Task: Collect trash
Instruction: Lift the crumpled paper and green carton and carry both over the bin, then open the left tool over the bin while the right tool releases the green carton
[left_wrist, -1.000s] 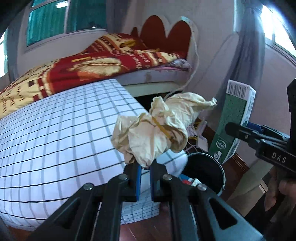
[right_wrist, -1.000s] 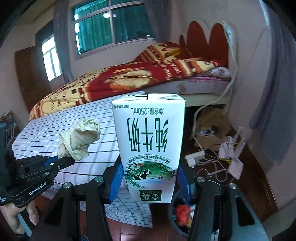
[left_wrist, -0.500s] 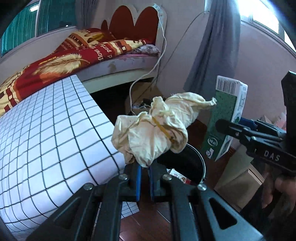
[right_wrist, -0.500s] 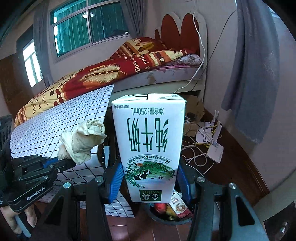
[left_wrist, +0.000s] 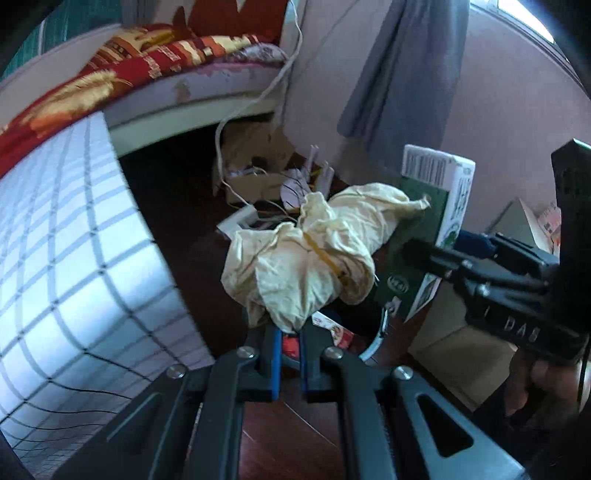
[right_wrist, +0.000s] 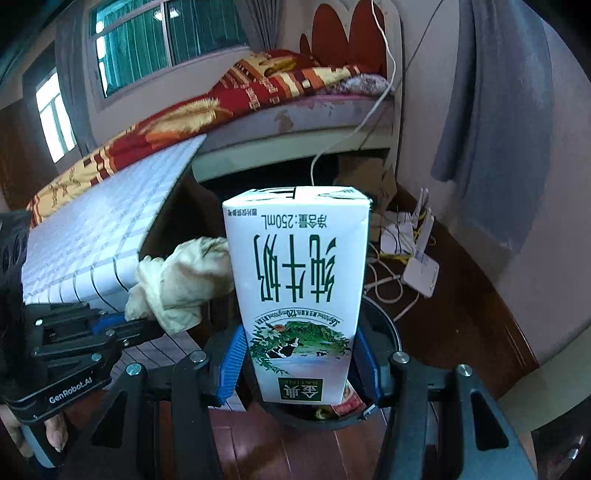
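A bed (right_wrist: 258, 96) with a red and gold patterned blanket (right_wrist: 207, 110) is seen along the far wall, under a window (right_wrist: 166, 37). In front of it a bench under a white checked cloth (left_wrist: 66, 266) is seen at the left of both views. A grey curtain (left_wrist: 402, 74) is hung at the right, and the floor (right_wrist: 461, 314) is laid in dark reddish wood, with white routers and tangled cables (right_wrist: 413, 254) strewn on it near the wall.

A round black trash bin (right_wrist: 384, 328) is placed on the floor directly below both tools; red and white wrappers (left_wrist: 332, 330) are seen inside it.

A milk carton (right_wrist: 299, 288), white with green characters and printed upside down to the camera, is clamped between the blue pads of the right tool (right_wrist: 297, 363), whose jaws are spread to the carton's width. The carton is held upright just above the bin's mouth.

A crumpled yellowish paper wad (left_wrist: 314, 258), bound by what appears to be a rubber band, is pinched at its lower end by the left tool (left_wrist: 288, 354), whose jaws are almost fully closed. The wad is held over the bin, just beside the carton; whether the two are touching cannot be told.
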